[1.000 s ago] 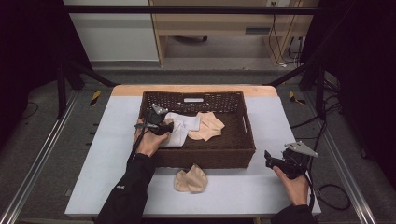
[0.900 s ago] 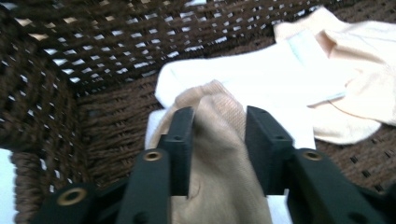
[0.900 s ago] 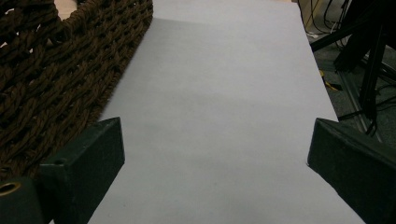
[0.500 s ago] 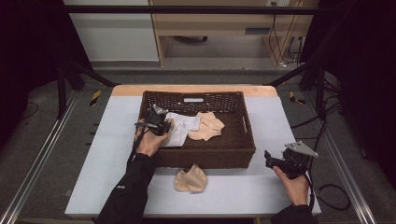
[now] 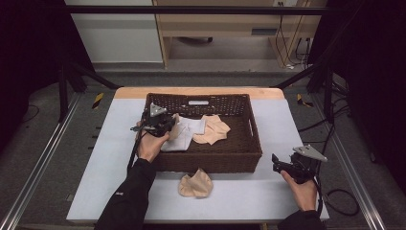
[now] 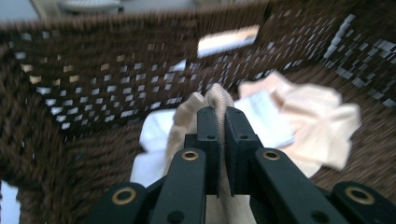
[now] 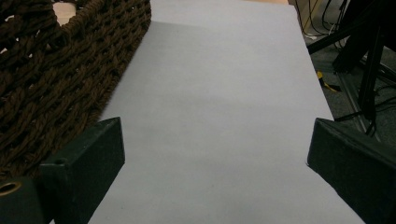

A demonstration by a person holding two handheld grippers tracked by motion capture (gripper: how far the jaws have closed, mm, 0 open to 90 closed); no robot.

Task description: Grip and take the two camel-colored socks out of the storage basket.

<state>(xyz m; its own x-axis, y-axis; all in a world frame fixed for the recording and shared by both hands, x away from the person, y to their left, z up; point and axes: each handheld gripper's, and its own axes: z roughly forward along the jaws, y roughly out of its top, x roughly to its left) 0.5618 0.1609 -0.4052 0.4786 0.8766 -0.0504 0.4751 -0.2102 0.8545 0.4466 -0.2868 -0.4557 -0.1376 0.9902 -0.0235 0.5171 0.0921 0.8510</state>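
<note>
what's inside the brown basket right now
A white cloth and a beige sock lie in the basket. The left gripper holds another beige sock there, covering part of the cloth.

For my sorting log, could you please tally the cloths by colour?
Beige cloths: 3, one in the left gripper, one in the basket, one on the table
White cloths: 1
Total: 4

Left claw (image 5: 168, 125) inside wicker basket (image 5: 255, 143) — beige sock (image 5: 196, 183) on table (image 5: 105, 158).
</note>
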